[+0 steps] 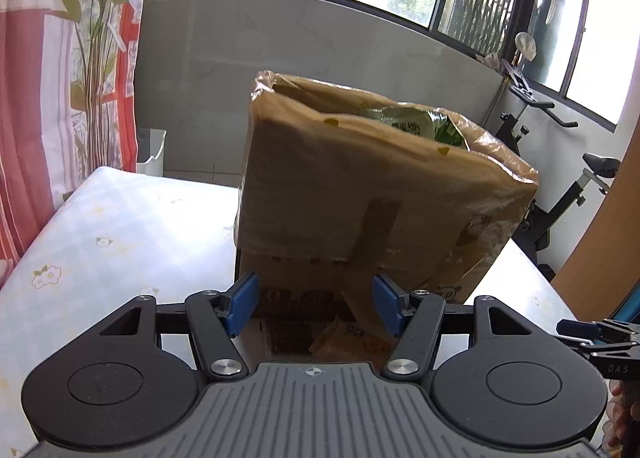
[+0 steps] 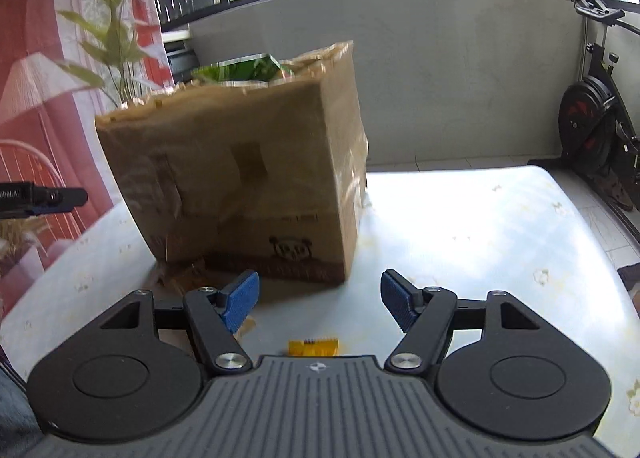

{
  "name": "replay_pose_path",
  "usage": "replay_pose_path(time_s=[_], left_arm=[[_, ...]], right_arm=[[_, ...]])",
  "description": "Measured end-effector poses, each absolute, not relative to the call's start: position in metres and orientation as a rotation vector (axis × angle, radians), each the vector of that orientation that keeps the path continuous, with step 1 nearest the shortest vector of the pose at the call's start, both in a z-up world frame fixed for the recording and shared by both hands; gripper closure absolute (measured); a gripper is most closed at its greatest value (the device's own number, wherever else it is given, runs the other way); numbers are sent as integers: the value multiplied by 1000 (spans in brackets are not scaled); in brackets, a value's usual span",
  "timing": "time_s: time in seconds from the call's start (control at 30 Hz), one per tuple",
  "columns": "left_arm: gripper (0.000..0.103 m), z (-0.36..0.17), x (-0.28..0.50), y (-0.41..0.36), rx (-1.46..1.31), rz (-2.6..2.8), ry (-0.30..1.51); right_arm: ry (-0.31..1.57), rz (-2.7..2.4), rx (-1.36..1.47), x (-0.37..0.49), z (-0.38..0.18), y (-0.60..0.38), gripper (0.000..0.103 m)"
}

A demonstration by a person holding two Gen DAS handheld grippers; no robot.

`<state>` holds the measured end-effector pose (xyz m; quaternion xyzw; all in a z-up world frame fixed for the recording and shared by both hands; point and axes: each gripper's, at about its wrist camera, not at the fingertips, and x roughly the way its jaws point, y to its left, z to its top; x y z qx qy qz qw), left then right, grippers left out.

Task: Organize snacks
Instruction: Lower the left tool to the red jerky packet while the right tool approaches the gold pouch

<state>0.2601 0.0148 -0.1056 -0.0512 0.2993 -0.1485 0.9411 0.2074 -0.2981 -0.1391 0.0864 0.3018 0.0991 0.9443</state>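
A brown cardboard box [image 1: 360, 193] stands on the table, also in the right wrist view [image 2: 248, 181]. A green snack bag [image 1: 420, 125] sticks out of its top, seen too in the right wrist view [image 2: 240, 69]. My left gripper [image 1: 316, 306] is open and empty just in front of the box, above brown snack packets [image 1: 352, 342] lying at its foot. My right gripper [image 2: 320, 302] is open and empty, to the right front of the box, above a small yellow packet [image 2: 314, 346]. Brown packets [image 2: 180, 278] lie at the box's front left corner.
The table has a pale blue flowered cloth [image 1: 100, 242], [image 2: 500, 242]. A red flowered curtain [image 1: 48, 97] hangs at the left. An exercise bike [image 2: 596, 129] stands right of the table. A white bin [image 1: 152, 153] stands behind the table. The right gripper's tip [image 1: 592, 334] shows at the left view's right edge.
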Motion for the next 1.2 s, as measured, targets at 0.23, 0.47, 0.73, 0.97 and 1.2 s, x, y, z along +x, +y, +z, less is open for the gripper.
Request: replay_pose_path(time_s=[0.23, 0.47, 0.73, 0.97, 1.2], left_arm=[[38, -126, 255, 18, -113, -294, 671], [38, -134, 247, 16, -145, -283, 701], [38, -138, 246, 13, -148, -289, 712], [38, -140, 247, 14, -156, -289, 722], [38, -141, 245, 14, -161, -289, 724]], right_arm=[[823, 260, 130, 193, -181, -299, 32], [896, 336, -134, 177, -202, -291, 20], [930, 394, -292, 167, -209, -286, 15], [883, 347, -271, 178, -212, -282, 13], [895, 316, -137, 190, -216, -287, 18]])
